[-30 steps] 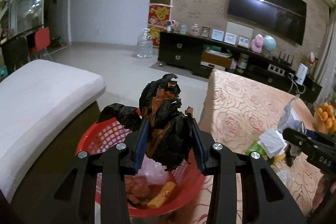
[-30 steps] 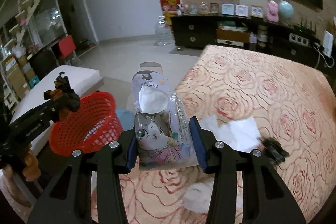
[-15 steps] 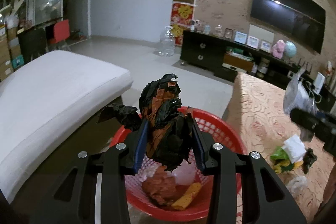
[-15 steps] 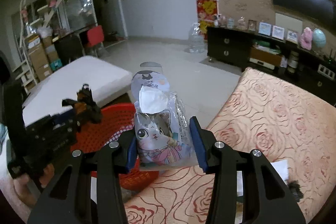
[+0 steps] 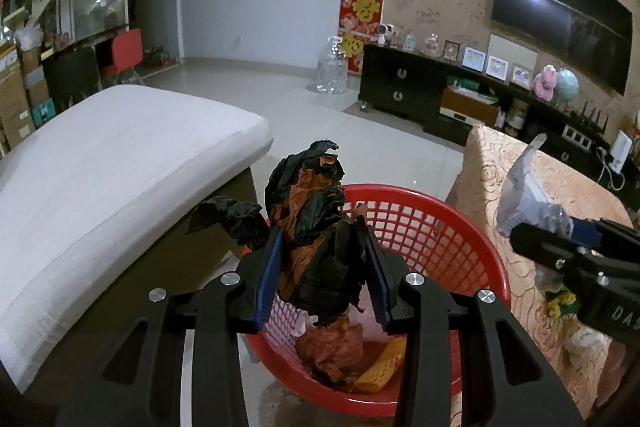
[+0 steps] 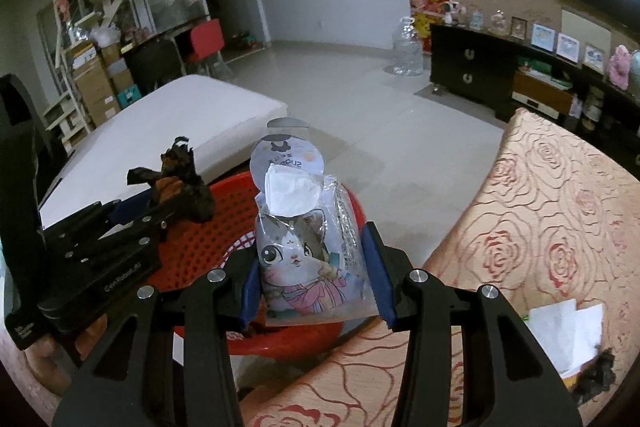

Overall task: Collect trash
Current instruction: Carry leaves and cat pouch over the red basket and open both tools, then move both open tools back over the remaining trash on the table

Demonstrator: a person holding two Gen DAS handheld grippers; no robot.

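Left gripper (image 5: 322, 267) clamps crumpled wrapper (image 5: 316, 227) above basket (image 5: 460, 227); right gripper (image 6: 312, 275) pinches tissue pack (image 6: 308, 247) near rim. Early release risks pack missing basket.

Red basket (image 5: 440, 223) mouth open above, w/ trash (image 5: 340, 363) only at bottom; white cushion (image 5: 100, 179) crowds its left, rose-pattern table (image 6: 560, 211) its right; both grippers' loads hang over rim.

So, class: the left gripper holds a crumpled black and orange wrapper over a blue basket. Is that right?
Not quite. The left wrist view shows the basket is red, not blue. The left gripper does hold the crumpled black and orange wrapper over it.
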